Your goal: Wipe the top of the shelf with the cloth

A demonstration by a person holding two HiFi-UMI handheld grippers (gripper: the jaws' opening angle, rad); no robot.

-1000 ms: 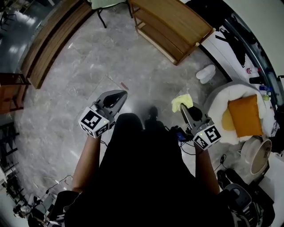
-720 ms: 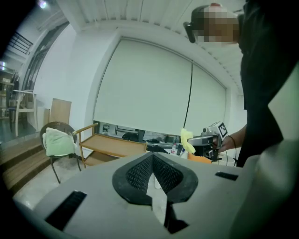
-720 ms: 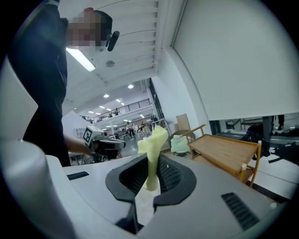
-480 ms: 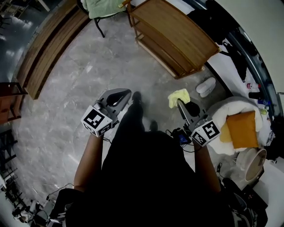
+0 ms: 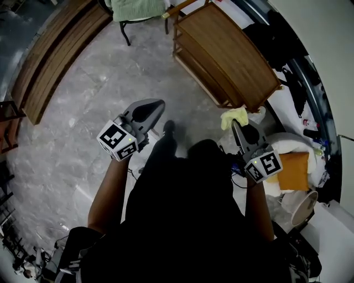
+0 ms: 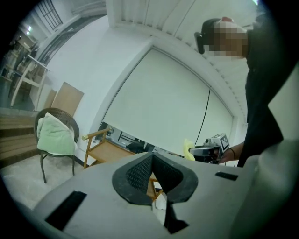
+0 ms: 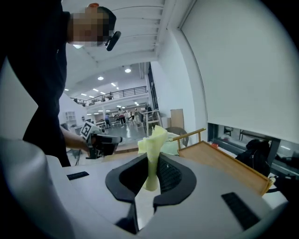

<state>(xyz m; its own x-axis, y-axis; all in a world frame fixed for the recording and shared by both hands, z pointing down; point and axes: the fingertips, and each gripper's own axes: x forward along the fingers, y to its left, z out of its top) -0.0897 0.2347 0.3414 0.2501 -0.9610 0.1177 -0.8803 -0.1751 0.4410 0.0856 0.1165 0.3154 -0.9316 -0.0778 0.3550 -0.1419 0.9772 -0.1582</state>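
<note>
My right gripper (image 5: 237,126) held forward, pinching the yellow cloth (image 5: 232,116) near the wooden shelf (image 5: 227,52), my left gripper (image 5: 156,105) alongside, clenched empty

1. The head view looks steeply down from above the person's body (image 5: 182,210) onto left gripper (image 5: 156,105), right gripper (image 5: 234,125) and floor (image 5: 83,110).
2. Each gripper view looks low and near-level along its own fingers (image 6: 139,172), showing the other gripper.
3. All three share the wooden shelf (image 5: 227,55) and chair (image 5: 135,11).
</note>
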